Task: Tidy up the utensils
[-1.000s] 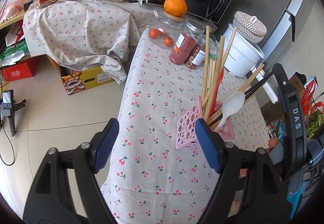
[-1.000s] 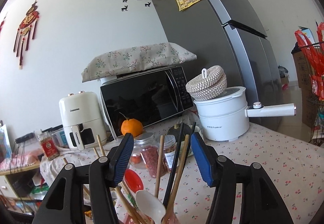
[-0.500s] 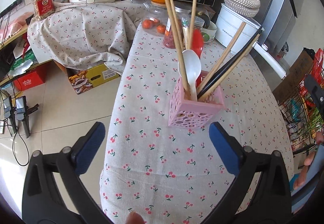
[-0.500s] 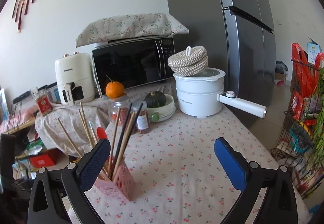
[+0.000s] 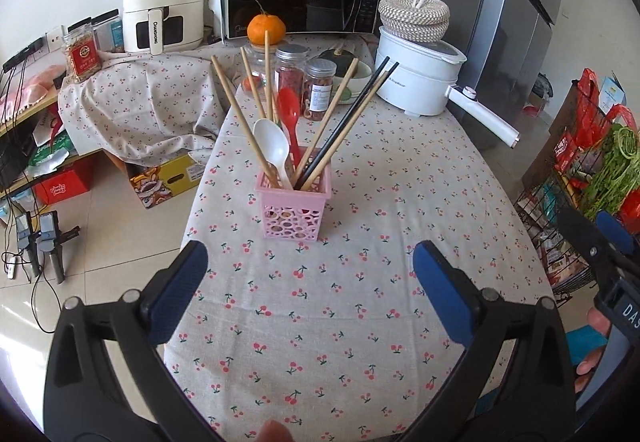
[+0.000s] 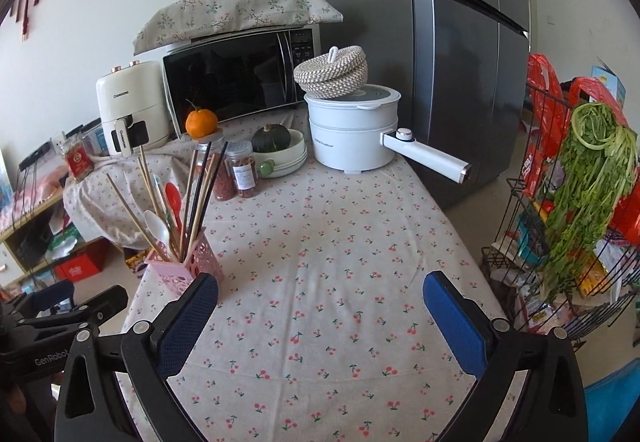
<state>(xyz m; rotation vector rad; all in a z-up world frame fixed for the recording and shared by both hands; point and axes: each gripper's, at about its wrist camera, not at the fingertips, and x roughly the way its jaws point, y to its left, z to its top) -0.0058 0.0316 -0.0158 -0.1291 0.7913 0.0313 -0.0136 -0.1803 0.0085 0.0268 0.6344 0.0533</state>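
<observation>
**Both grippers empty and backed off; utensils gathered in the pink holder**

Item 1. Left gripper (image 5: 306,280): blue pads (image 5: 176,294) spread as wide as they appeared to go, having just been opening, nothing between them but cherry-print tablecloth (image 5: 360,322). Aimed down at the table from its near end.

Item 2. Right gripper (image 6: 320,310): jaws likewise just opened to full spread, empty, over bare cloth.

Item 3. Pink holder (image 5: 294,210): stood upright at twelve o'clock from the left gripper, well apart from the pads; at about ten o'clock from the right gripper, near its left pad but not touching.

Item 4. Contents: white spoon (image 5: 274,146), red spoon (image 5: 290,114), wooden chopsticks (image 5: 240,114) fanned toward eleven o'clock, black chopsticks (image 5: 352,114) leaning toward one o'clock.

Item 5. Surroundings at twelve o'clock beyond the holder: spice jars (image 5: 320,82), orange (image 5: 266,28), white pot (image 5: 420,78).

Assessment: the sorting looked finished, no loose utensil on the cloth. Good practice here would be to withdraw with the jaws kept wide and clear of the splayed chopstick tips, since a knock could tip the light holder.
</observation>
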